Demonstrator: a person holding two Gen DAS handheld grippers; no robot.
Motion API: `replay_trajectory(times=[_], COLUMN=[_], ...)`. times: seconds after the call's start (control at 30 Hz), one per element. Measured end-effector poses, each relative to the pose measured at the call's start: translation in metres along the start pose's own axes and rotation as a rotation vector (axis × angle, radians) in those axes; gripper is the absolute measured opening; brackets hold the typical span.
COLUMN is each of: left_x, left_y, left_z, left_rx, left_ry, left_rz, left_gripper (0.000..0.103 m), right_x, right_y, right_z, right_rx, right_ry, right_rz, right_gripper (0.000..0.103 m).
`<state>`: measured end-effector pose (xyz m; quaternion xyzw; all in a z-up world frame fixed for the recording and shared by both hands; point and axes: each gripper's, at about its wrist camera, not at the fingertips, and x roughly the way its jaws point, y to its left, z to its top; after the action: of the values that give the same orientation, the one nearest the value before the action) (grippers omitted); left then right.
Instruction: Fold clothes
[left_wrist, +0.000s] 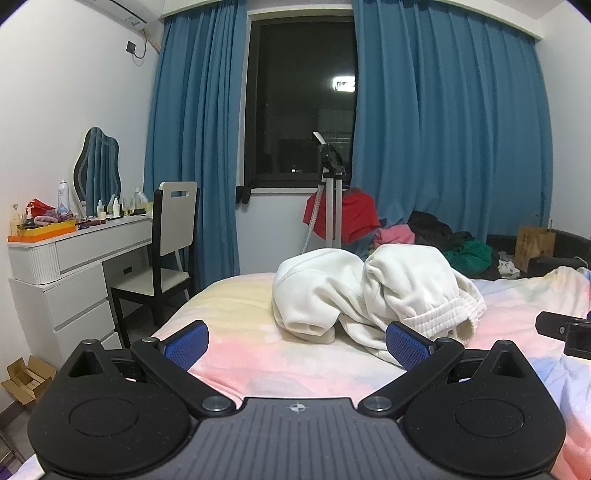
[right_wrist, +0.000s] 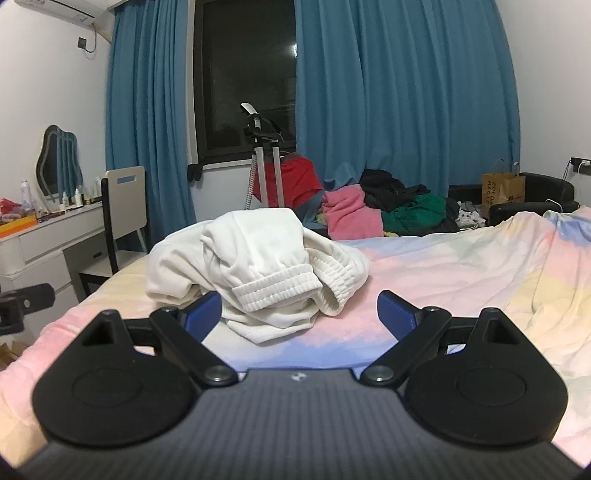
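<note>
Both claws wait, spread wide, holding nothing.
Left gripper (left_wrist: 297, 341) and right gripper (right_wrist: 299, 312) face white clothes (right_wrist: 255, 254) at 12 o'clock on the bed (right_wrist: 443, 266).

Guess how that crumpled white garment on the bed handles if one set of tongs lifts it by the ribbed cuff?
The white garment looks plush and slumped, so probably floppy: the rest would likely hang and drag. The ribbed cuff looks thicker, likely a firmer pinch. On the soft bedspread, pushing would probably bunch it rather than slide it.

Even indoor light, dark window (left_wrist: 301, 99), sharp focus, fisheye-bent edges
</note>
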<state>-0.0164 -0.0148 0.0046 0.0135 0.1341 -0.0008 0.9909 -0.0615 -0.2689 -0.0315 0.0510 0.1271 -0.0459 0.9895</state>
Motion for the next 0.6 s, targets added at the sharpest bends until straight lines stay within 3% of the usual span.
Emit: replay_trajectory(times=[0.33, 0.4, 0.5, 0.6], left_x=[0.003, 0.004, 0.005, 0.008], left_y=[-0.004, -0.004, -0.006, -0.006], left_z=[-0.009, -0.01, -0.012, -0.015], left_rx=[0.005, 0.01, 0.019, 0.025], left_ry=[0.009, 0.013, 0.017, 0.022], left_rz=[-0.017, -0.016, -0.013, -0.01], left_gripper=[0.103, 0.103, 0.103, 0.103], right_x=[0.0, 0.001, 0.001, 0.0], right_y=[-0.004, -0.005, -0.007, -0.008], right_z=[0.0, 0.001, 0.001, 0.002], right_rx=[0.012, 0.021, 0.035, 0.044], right_ry=[-0.009, -0.006, -0.005, -0.011], right_rz=[-0.018, -0.018, -0.016, -0.016], right_gripper=[0.092, 0.074, 0.07, 0.056])
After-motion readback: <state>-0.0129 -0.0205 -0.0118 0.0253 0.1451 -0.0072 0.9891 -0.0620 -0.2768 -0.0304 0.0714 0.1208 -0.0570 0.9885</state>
